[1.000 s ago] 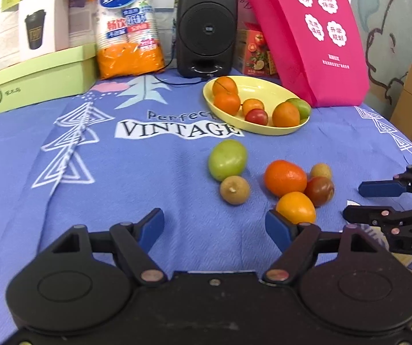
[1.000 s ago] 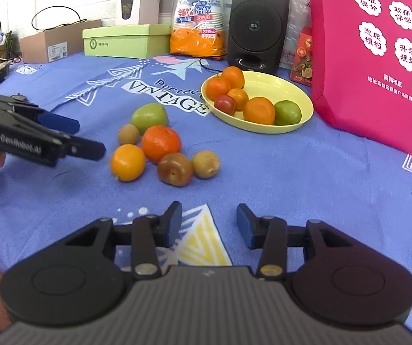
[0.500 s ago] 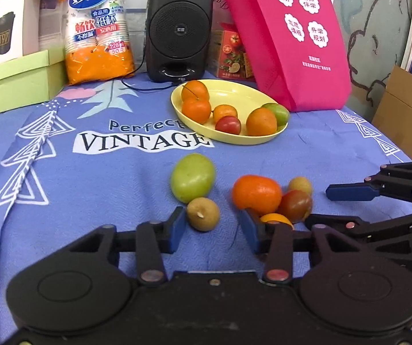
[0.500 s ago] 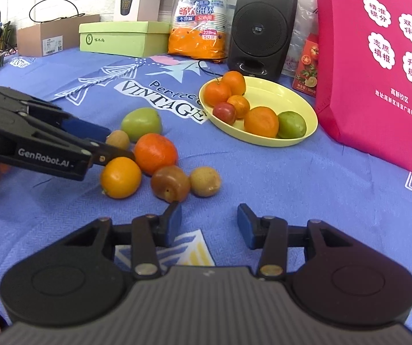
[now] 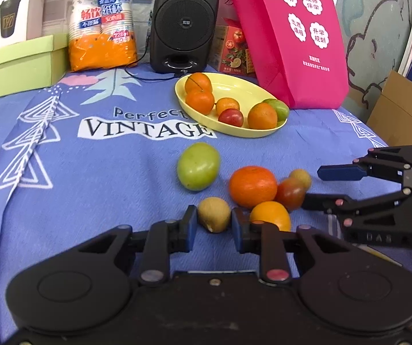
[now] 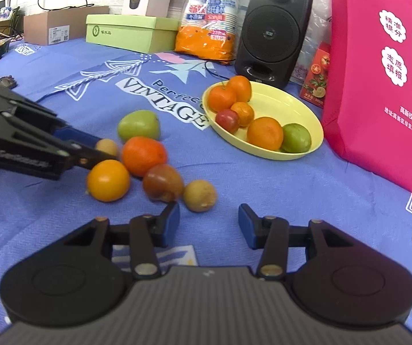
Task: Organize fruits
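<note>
My left gripper is closed around a small yellow-brown fruit on the blue cloth, its pads touching both sides. Beside it lie a green fruit, an orange, a yellow-orange fruit, a dark red fruit and another small brown fruit. A yellow plate farther back holds several fruits. My right gripper is open and empty, just short of the small brown fruit and the dark red fruit. The left gripper also shows in the right wrist view.
A black speaker, a pink bag, an orange pack of paper cups and a green box stand along the back. A cardboard box is off the table's right edge.
My left gripper moved forward to the small yellow-brown fruit and narrowed its fingers onto it. My right gripper moved closer to the loose fruits and stayed open.
</note>
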Demonstrator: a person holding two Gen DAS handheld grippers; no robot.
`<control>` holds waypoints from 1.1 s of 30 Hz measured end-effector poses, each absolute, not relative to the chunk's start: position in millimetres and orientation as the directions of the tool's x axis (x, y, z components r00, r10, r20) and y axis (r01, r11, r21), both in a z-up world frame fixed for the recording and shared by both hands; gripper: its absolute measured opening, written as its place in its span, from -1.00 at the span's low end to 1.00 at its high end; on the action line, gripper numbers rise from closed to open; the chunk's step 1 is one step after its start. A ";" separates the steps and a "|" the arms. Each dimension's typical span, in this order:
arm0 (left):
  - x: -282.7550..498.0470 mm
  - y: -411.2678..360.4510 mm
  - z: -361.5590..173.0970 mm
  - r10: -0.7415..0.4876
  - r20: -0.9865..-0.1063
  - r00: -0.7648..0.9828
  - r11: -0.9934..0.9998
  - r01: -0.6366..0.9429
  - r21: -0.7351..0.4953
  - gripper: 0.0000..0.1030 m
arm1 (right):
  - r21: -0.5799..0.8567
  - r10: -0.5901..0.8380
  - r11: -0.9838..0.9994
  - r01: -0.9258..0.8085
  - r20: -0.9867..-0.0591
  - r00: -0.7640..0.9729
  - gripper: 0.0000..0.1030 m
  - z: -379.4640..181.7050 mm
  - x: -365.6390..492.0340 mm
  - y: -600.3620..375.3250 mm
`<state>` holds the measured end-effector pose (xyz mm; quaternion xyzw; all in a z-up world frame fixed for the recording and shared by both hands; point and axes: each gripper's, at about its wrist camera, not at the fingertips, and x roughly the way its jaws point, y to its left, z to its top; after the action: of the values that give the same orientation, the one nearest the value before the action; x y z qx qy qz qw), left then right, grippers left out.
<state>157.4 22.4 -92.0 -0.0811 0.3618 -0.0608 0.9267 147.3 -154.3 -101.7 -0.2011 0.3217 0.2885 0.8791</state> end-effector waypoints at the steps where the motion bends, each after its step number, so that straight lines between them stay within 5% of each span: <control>1: 156.7 23.3 -92.3 -0.173 -0.659 0.732 0.979 0.053 -0.199 -0.51 | -0.165 0.377 0.755 -0.635 -0.683 0.626 -0.14 -101.8 148.6 -155.6; 10: 155.2 23.5 -93.6 -0.173 -0.657 0.734 0.978 0.047 -0.205 -0.51 | -0.170 0.387 0.741 -0.649 -0.682 0.621 -0.18 -104.1 158.0 -139.4; 16: 154.1 22.2 -93.9 -0.170 -0.657 0.734 0.978 0.044 -0.204 -0.51 | -0.149 0.398 0.748 -0.647 -0.679 0.617 -0.48 -107.6 157.6 -132.3; 33: 141.7 20.0 -87.2 -0.164 -0.646 0.746 0.975 0.025 -0.219 -0.53 | -0.068 0.419 0.789 -0.611 -0.668 0.615 -0.49 -99.8 126.6 -158.1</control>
<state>141.7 20.0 -87.2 -0.0984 0.3529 -0.0510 0.9291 126.6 -158.1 -99.8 -0.1462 0.3287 0.2902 0.8868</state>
